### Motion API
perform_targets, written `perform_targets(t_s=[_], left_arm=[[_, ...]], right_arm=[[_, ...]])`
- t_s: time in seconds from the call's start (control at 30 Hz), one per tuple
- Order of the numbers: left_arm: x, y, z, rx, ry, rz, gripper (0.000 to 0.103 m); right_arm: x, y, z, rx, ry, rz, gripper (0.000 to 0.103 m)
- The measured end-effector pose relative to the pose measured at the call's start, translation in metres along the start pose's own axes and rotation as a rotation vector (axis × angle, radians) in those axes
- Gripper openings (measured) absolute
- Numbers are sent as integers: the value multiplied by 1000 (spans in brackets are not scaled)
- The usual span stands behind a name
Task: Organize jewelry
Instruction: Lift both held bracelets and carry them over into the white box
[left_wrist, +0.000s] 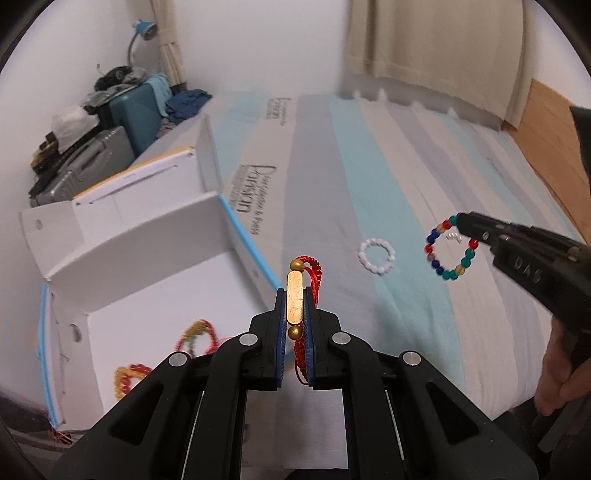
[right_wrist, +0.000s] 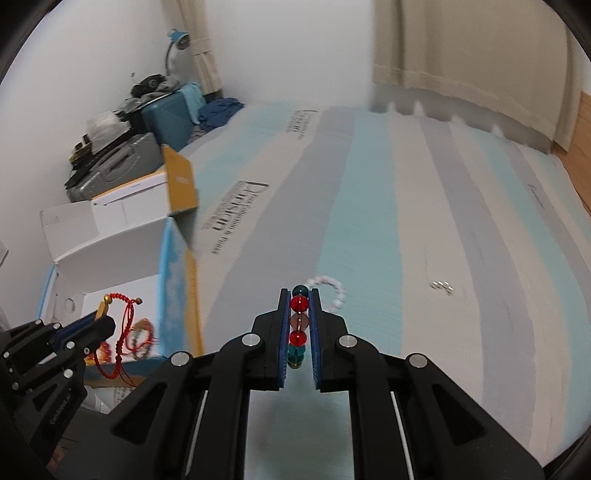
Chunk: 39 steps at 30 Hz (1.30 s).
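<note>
Left tool (left_wrist: 295, 295) pinches the red cord bracelet with gold bar (left_wrist: 295, 299); right tool (right_wrist: 299, 321) pinches the multicoloured glass bead bracelet (right_wrist: 298, 321) above the striped bed (right_wrist: 406, 258)

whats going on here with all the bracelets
A person is sorting jewelry on a striped bed with two handheld grippers. The left gripper is shut on a red cord bracelet with a gold bar, beside the open white box that already holds beaded bracelets. The right gripper is shut on a multicolored bead bracelet. A white bead bracelet lies on the bed.
</note>
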<state>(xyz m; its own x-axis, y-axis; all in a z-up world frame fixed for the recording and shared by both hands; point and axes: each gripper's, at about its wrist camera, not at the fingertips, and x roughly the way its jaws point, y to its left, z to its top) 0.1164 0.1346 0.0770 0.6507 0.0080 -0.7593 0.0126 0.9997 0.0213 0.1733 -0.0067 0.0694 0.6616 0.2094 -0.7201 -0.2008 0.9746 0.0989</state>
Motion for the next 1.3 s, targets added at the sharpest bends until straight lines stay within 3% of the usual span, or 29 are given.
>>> perform_targets(t_s=[0.47, 0.9, 1.3], left_arm=[[-30, 89, 0, -98, -23, 89, 7], [-29, 164, -26, -186, 21, 153, 7], [22, 203, -50, -261, 179, 155, 7]], right_arm=[[1, 109, 15, -137, -12, 97, 9], [23, 197, 7, -238, 27, 180, 9], [82, 241, -21, -360, 219, 179, 9]])
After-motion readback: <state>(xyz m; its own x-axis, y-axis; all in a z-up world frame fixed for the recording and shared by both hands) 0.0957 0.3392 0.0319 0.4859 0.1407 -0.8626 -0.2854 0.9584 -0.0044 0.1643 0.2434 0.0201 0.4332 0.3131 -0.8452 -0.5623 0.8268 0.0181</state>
